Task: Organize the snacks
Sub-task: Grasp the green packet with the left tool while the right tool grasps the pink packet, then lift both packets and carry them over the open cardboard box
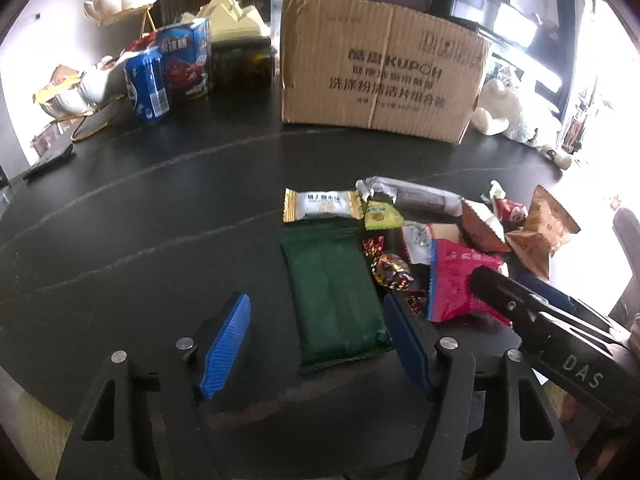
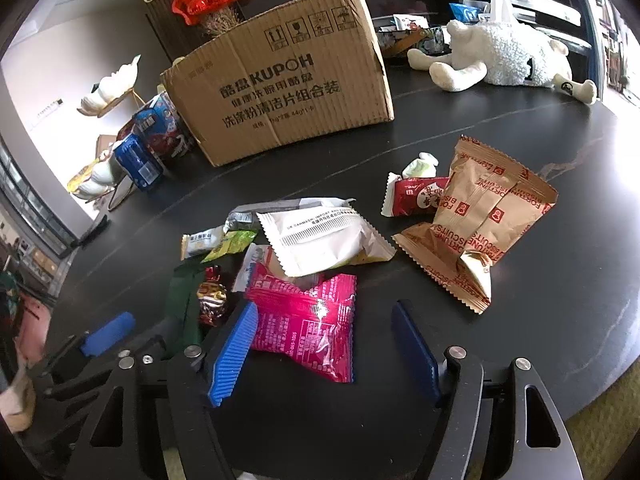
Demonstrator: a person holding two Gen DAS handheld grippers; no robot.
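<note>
Black stone tabletop (image 1: 120,240) runs bare across its whole left half, from the near edge up to the far clutter; in the right wrist view its curved right edge also has open room beyond the tan biscuit packets (image 2: 492,216). Toward the far edge stands a cardboard box (image 1: 380,68), its inside hidden from both cameras. Left of it sit a blue can (image 1: 146,84) and a blue carton (image 1: 188,64); at the far right corner lies a white plush toy (image 2: 508,56). Loose snacks lie heaped near the near edge, none in any container. The left gripper (image 1: 320,340) points steeply down with its fingers apart, straddling the near end of a green packet (image 1: 332,296); the right pad sits at the packet's edge, the left pad stands clear. The right gripper (image 2: 324,348) tilts down likewise, fingers apart around a pink packet (image 2: 308,320), whether the left pad touches it I cannot tell. A white packet (image 2: 320,240) overlaps the pink one's far end.
</note>
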